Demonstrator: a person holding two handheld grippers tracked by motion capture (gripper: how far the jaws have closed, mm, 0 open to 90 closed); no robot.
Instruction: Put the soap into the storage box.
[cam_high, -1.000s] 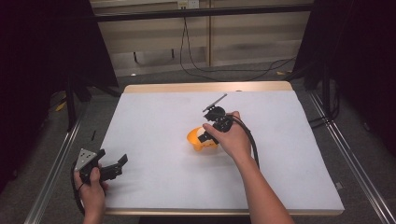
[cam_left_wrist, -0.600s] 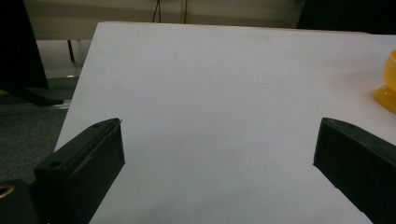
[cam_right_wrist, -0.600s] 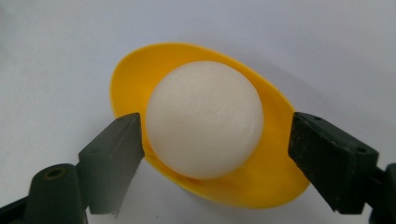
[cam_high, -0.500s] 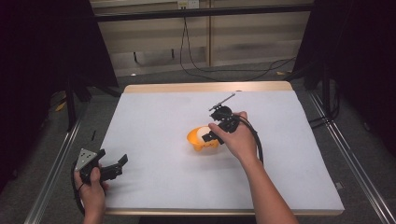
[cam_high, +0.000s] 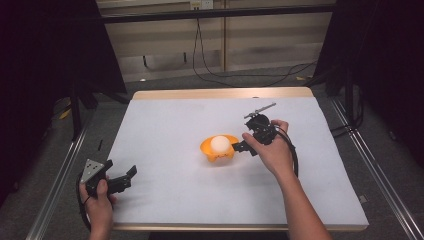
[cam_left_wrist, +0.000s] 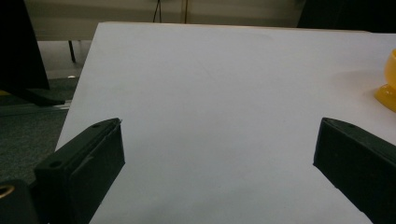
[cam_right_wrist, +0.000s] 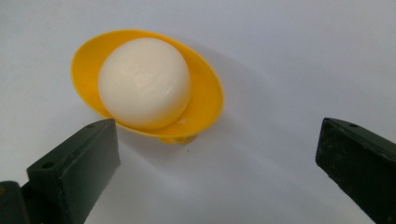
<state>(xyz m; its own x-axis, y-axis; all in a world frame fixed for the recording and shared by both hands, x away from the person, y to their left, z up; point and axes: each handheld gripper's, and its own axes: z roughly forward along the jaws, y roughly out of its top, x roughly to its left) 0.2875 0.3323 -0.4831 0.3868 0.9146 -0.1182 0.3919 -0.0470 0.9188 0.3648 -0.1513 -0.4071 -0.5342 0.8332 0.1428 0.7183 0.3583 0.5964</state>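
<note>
Orange bowl (cam_high: 218, 151) with a white ball (cam_high: 220, 144) in it, mid-table (cam_high: 165, 125).
Right gripper (cam_high: 239, 148) just right of the bowl, jaws wide, nothing between them. Left gripper (cam_high: 131, 172) at the near left corner, well apart from the bowl, jaws wide over bare table.

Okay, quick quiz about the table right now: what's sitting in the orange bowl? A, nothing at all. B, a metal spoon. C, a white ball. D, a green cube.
C: the right gripper view shows a round white ball resting inside the orange bowl, and the high view shows the same ball in the bowl beside the open right tool.
</note>
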